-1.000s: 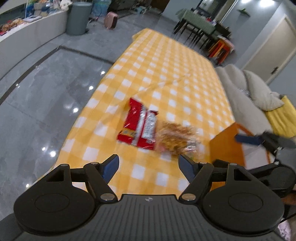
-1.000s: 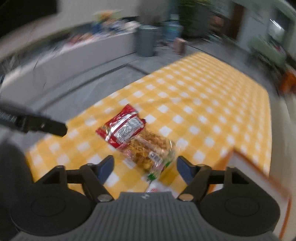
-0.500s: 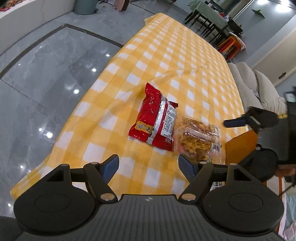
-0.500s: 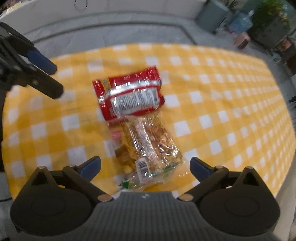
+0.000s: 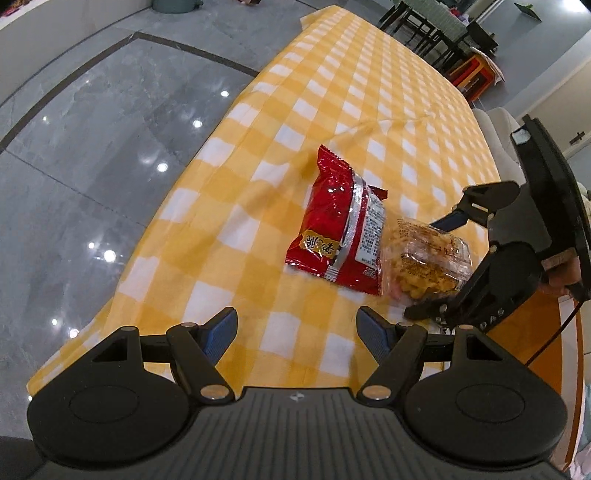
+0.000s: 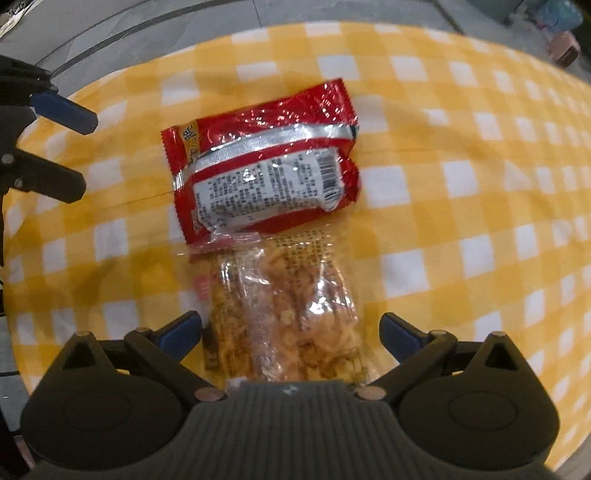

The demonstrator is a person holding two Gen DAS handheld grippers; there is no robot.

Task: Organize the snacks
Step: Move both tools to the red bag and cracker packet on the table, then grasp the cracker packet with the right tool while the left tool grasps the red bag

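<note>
A red foil snack bag [image 5: 341, 225] [image 6: 266, 168] lies on the yellow checked tablecloth [image 5: 332, 92] [image 6: 461, 184]. A clear bag of golden crispy snacks [image 5: 424, 264] [image 6: 284, 314] lies against it. My right gripper [image 6: 290, 330] is open, its fingers on either side of the clear bag's near end; it also shows in the left wrist view [image 5: 439, 266]. My left gripper [image 5: 295, 330] is open and empty, short of the red bag; it also shows in the right wrist view [image 6: 70, 151].
An orange-edged box or tray [image 5: 546, 343] stands at the table's right, behind the right gripper. The table's left edge drops to a grey tiled floor [image 5: 92, 147]. Dark chairs [image 5: 436, 33] and a pale sofa [image 5: 495, 125] stand beyond the table.
My right gripper has moved down and forward, so its open fingers now straddle the clear snack bag. My left gripper has come a little closer to the red bag.
</note>
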